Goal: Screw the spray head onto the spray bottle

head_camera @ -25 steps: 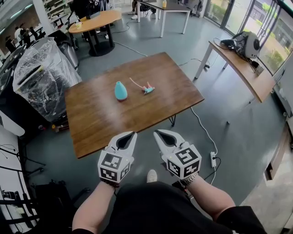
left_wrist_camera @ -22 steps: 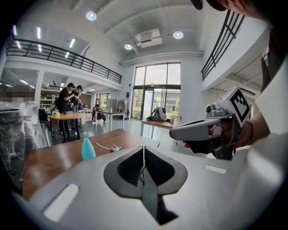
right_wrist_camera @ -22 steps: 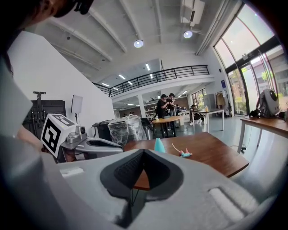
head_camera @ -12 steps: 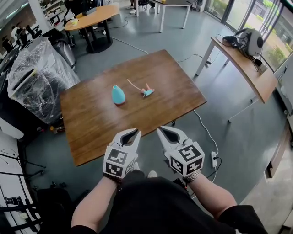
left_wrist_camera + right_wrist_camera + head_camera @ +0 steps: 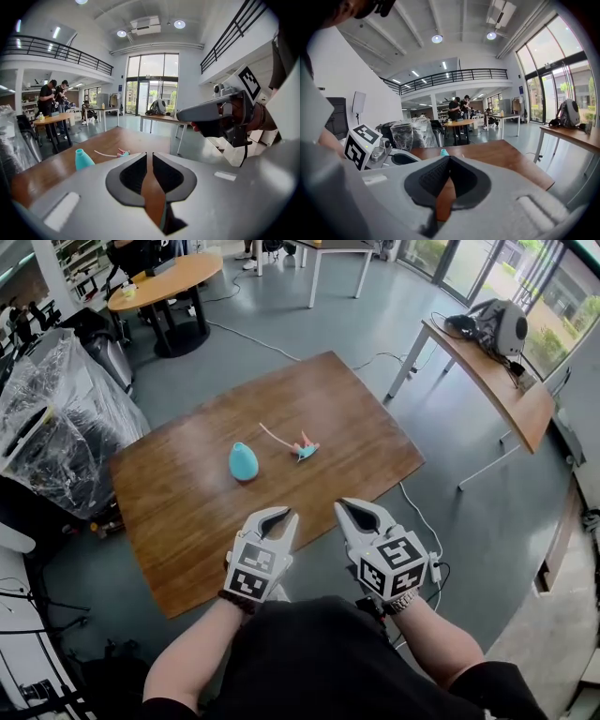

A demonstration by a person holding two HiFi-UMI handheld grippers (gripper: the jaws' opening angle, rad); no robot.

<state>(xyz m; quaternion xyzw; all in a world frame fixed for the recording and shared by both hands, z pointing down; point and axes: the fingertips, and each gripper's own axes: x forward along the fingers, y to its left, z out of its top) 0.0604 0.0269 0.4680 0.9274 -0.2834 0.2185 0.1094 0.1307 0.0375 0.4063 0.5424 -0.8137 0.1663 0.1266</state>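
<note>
Nothing is screwed on yet: the spray bottle [image 5: 243, 461] and spray head [image 5: 304, 447] sit apart in the middle of the table [image 5: 187, 521], while the left gripper [image 5: 278, 517], open a crack, and the right gripper [image 5: 354, 510], closed tight, hang empty by its near edge.

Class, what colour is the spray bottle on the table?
Spray bottle: turquoise, clearest in the head view.

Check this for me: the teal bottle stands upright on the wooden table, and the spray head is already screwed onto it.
One thing is wrong: the spray head is not on the bottle. It lies on the table beside the bottle, apart from it. The head view shows this. The rest holds: the teal bottle stands upright on the wooden table.
</note>
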